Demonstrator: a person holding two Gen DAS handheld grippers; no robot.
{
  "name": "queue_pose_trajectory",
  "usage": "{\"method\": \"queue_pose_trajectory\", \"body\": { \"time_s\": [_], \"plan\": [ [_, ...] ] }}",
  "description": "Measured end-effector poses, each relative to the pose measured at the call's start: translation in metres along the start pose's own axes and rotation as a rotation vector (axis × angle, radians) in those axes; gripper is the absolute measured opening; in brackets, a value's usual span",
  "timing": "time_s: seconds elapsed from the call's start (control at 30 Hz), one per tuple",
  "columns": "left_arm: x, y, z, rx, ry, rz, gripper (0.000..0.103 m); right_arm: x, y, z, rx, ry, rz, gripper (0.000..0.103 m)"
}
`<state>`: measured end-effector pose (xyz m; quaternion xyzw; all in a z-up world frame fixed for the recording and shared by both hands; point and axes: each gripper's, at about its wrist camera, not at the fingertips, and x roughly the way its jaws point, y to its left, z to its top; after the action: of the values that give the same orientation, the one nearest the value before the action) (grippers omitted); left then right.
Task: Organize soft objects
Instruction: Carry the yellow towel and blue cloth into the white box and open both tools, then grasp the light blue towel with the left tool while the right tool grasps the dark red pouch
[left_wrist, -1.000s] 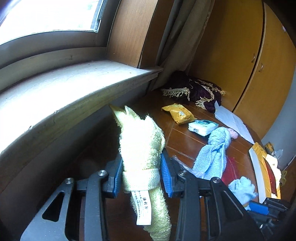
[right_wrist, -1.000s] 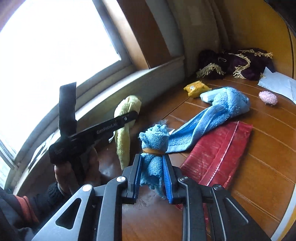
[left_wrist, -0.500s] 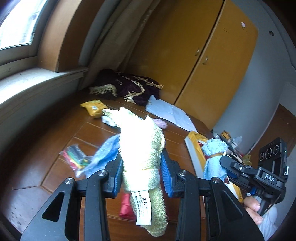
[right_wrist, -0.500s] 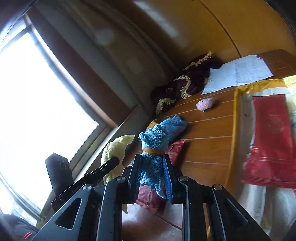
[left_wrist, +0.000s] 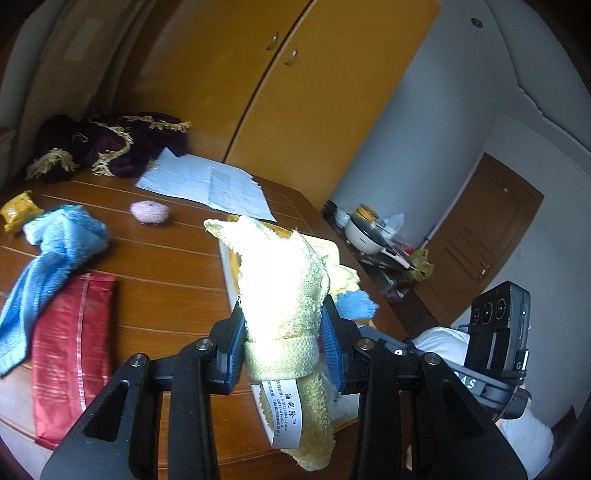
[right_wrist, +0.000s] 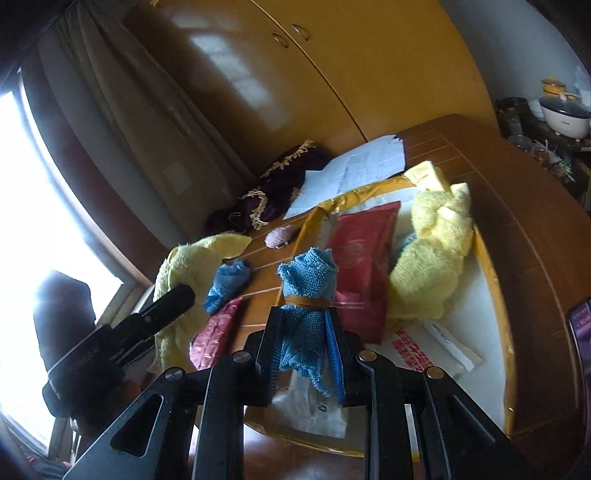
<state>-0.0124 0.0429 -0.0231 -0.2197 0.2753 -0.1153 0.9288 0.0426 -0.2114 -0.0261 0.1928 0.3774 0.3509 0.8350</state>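
My left gripper (left_wrist: 282, 343) is shut on a rolled pale-yellow towel (left_wrist: 282, 280) with a white label, held upright above the wooden table (left_wrist: 166, 280). My right gripper (right_wrist: 304, 347) is shut on a small blue cloth (right_wrist: 308, 280) bound by a brown band, held over the near edge of a yellow-rimmed tray (right_wrist: 491, 280). In that tray lie another yellow towel (right_wrist: 432, 266) and a red packet (right_wrist: 362, 258). The left-held yellow towel (right_wrist: 192, 266) shows at the left of the right wrist view. A loose blue towel (left_wrist: 48, 258) and a red bag (left_wrist: 70, 354) lie on the table.
A pink puffball (left_wrist: 149, 213), white papers (left_wrist: 207, 184), a dark fringed cloth (left_wrist: 107, 144) and a yellow snack packet (left_wrist: 18, 214) are on the table's far side. Yellow wardrobe doors (left_wrist: 295, 92) stand behind. A side shelf with a cooker (left_wrist: 365, 232) is at the right.
Both grippers have swung from the window side toward the tray on the right, carrying their cloths. The blue cloth now hangs over the tray's near edge.
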Motion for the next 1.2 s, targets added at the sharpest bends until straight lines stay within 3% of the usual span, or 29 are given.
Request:
{"method": "queue_pose_trajectory", "body": {
  "time_s": [0.2,0.33,0.4,0.5,0.53,0.6,0.67,0.77,0.9,0.97,1.2],
  "plan": [
    [0.041,-0.025,0.006,0.019,0.072,-0.054,0.034,0.005,-0.002,-0.005,-0.023,0.035,-0.155,0.023],
    [0.073,-0.024,-0.002,0.007,0.148,-0.055,0.034,0.003,-0.007,-0.007,-0.022,0.047,-0.165,0.026],
    [0.083,-0.024,-0.009,0.020,0.194,-0.020,0.034,0.005,-0.009,-0.006,-0.020,0.051,-0.167,0.027],
    [0.084,-0.024,-0.012,0.025,0.207,-0.022,0.038,0.004,-0.013,-0.005,0.000,0.042,-0.172,0.027],
    [0.083,-0.024,-0.012,0.029,0.196,-0.018,0.040,0.003,-0.014,-0.005,0.011,0.037,-0.174,0.029],
    [0.077,-0.023,-0.012,0.024,0.170,-0.025,0.059,-0.001,-0.015,-0.003,0.036,0.020,-0.181,0.032],
    [0.069,-0.021,-0.009,0.006,0.130,-0.044,0.066,-0.005,-0.016,-0.002,0.064,-0.008,-0.176,0.043],
    [0.054,-0.014,-0.003,-0.024,0.058,-0.053,0.074,-0.010,-0.011,-0.002,0.077,-0.044,-0.133,0.049],
    [0.028,0.002,0.002,-0.085,-0.006,-0.042,0.074,-0.014,0.012,-0.004,0.025,-0.076,-0.092,0.050],
    [0.009,0.014,0.003,-0.106,-0.035,-0.022,0.074,-0.013,0.028,-0.006,-0.019,-0.075,-0.046,0.056],
    [-0.054,0.078,-0.009,-0.143,-0.159,0.200,0.076,0.028,0.092,-0.023,-0.152,0.040,0.078,0.060]
  ]
}}
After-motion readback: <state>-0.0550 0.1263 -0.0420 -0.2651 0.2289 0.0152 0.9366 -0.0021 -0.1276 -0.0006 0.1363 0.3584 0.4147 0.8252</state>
